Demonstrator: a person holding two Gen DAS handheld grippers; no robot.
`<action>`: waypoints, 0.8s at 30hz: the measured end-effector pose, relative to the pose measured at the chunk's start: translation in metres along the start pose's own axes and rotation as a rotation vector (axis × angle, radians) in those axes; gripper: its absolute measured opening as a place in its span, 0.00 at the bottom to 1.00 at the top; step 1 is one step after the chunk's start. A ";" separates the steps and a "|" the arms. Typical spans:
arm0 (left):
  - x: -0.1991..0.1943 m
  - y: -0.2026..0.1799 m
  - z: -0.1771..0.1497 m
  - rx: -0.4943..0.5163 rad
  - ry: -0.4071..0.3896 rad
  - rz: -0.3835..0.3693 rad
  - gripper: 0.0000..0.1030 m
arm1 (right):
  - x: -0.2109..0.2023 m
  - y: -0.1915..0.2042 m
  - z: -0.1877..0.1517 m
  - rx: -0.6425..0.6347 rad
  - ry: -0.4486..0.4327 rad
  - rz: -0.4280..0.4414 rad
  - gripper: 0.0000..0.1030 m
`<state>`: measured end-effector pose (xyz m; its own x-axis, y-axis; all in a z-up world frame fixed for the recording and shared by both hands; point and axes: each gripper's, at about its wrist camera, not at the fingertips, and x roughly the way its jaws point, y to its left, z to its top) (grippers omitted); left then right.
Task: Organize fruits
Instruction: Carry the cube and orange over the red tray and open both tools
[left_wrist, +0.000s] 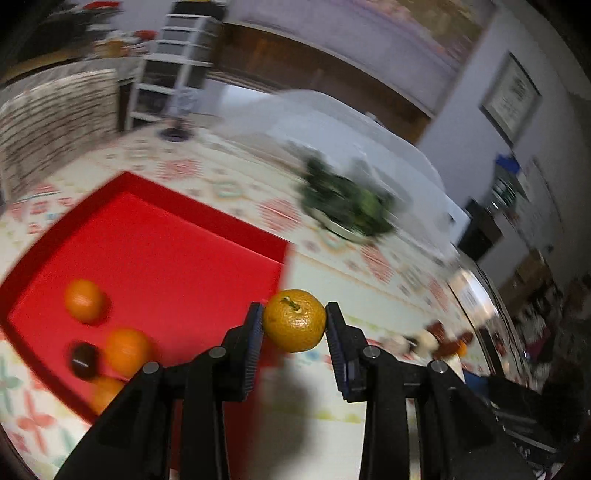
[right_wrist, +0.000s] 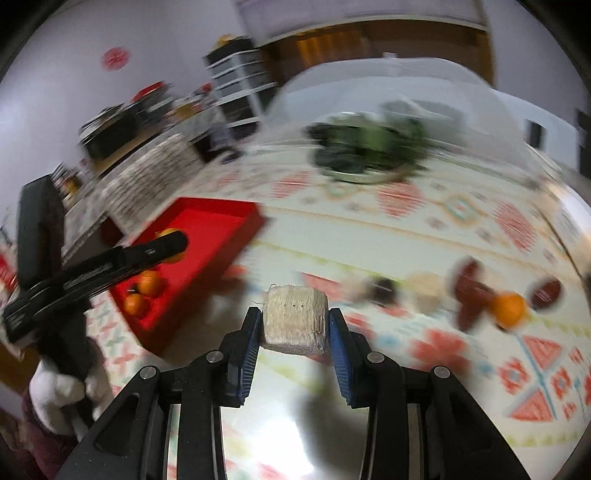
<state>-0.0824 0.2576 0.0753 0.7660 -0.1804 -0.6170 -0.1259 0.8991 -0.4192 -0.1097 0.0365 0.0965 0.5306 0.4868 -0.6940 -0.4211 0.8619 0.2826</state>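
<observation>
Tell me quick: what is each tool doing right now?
Left tool: closed on an orange.
Right tool: closed on a pale, rough-textured block.

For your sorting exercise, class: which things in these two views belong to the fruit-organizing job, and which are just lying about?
Part of the job:
- orange gripped in the left tongs
- red tray with oranges in it
- loose orange on the tablecloth

Just lying about:
- pale woven block gripped in the right tongs
- plate of greens under a clear cover
- drawer unit
</observation>
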 end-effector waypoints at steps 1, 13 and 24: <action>-0.002 0.012 0.007 -0.015 -0.003 0.011 0.32 | 0.006 0.013 0.005 -0.021 0.001 0.018 0.38; 0.015 0.110 0.047 -0.136 0.063 0.092 0.32 | 0.105 0.137 0.039 -0.203 0.095 0.124 0.38; 0.016 0.122 0.048 -0.182 0.057 0.089 0.48 | 0.155 0.144 0.037 -0.195 0.168 0.089 0.39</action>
<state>-0.0549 0.3836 0.0460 0.7105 -0.1304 -0.6915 -0.3070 0.8268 -0.4713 -0.0613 0.2412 0.0539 0.3624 0.5145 -0.7772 -0.6031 0.7652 0.2254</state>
